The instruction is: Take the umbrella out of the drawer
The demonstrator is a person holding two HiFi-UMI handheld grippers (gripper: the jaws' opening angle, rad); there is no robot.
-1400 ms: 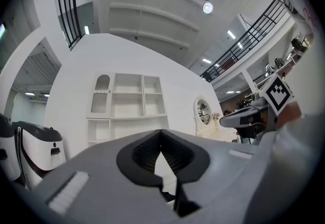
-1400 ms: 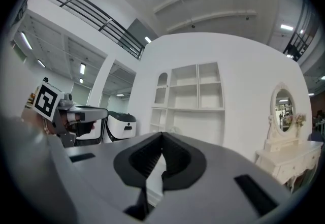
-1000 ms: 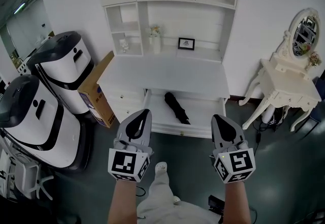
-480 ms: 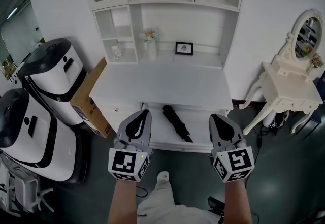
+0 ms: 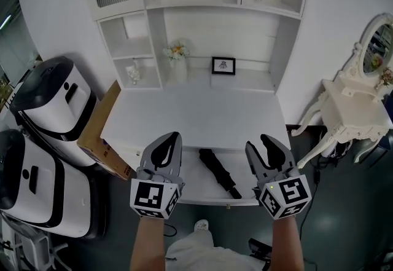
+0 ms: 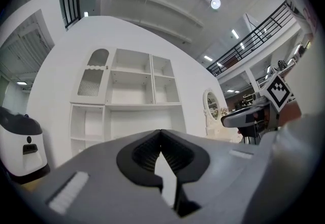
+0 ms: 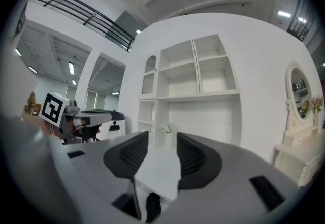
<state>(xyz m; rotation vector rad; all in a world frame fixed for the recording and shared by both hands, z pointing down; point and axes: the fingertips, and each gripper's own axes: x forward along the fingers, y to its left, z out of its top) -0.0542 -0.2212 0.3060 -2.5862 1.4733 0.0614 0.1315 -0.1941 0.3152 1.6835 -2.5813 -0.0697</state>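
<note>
A black folded umbrella (image 5: 218, 172) lies slantwise in the open white drawer (image 5: 202, 201) under the desk top (image 5: 196, 113). My left gripper (image 5: 173, 136) hovers over the drawer's left part, left of the umbrella, with its jaws shut and nothing in them (image 6: 161, 132). My right gripper (image 5: 258, 142) hovers over the drawer's right end, right of the umbrella. Its jaws have just been opening and stand apart with nothing between them (image 7: 162, 139). Neither gripper touches the umbrella. Low between the right jaws a dark shape (image 7: 152, 205) shows, probably the umbrella.
Two large white and black machines (image 5: 46, 101) (image 5: 27, 180) stand at the left, with a cardboard box (image 5: 98, 131) against the desk. A white dressing table (image 5: 356, 113) stands at the right. A vase (image 5: 176, 54), a figurine (image 5: 134, 71) and a picture frame (image 5: 223, 65) stand on the shelves.
Both grippers have come forward from the floor in front to over the open drawer. The right gripper's jaws have opened. The left jaws stay shut. The umbrella has not moved.
</note>
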